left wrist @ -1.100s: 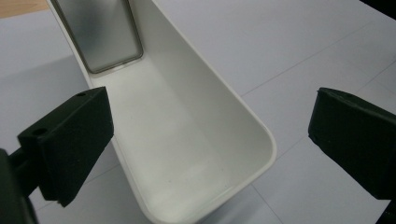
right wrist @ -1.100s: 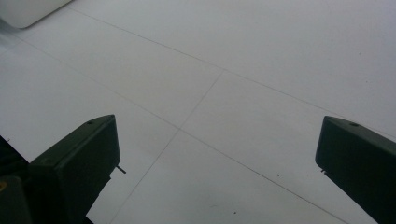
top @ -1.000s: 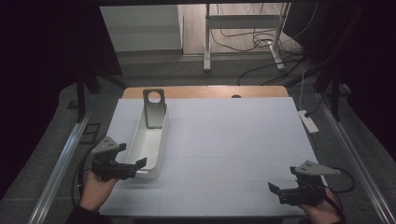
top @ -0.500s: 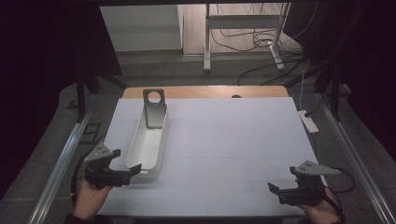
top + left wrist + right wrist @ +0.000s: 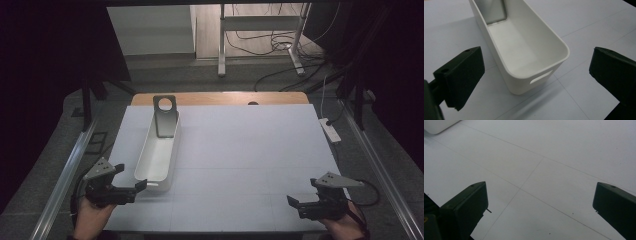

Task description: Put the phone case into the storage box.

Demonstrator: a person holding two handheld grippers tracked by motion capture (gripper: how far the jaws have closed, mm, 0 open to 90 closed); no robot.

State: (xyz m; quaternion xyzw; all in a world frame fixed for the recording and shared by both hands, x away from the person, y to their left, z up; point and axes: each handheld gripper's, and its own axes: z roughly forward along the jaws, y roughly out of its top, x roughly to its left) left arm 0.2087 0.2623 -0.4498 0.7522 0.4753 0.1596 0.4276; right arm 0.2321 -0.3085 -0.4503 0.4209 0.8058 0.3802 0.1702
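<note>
Your left gripper (image 5: 131,189) hung at the near-left corner of the tabletop (image 5: 250,165), fingers (image 5: 461,75) spread wide w/ nothing between them. They pointed at the near short end of the white bin (image 5: 157,152), close to it but not touching. In the left gripper view that end w/ its slot handle (image 5: 541,77) sat between the two fingers, a bit further out.

The bin lay lengthwise on the left half of the tabletop, running away from you. A dark flat piece w/ a round hole (image 5: 165,116) stood propped at its far end, lower part inside the bin. Otherwise the bin looked empty.

Your right gripper (image 5: 300,206) sat at the near-right corner, well apart from the bin, fingers (image 5: 465,207) also spread, above bare tabletop.

Step in hand, as I judged it: left-side approach to the bin's near end, grasp not yet made. The next move called for easing the left gripper fwd so one finger went inside the end wall and one outside, near the slot, then closing. Keep it level so the bin doesn't skid on the smooth surface.
</note>
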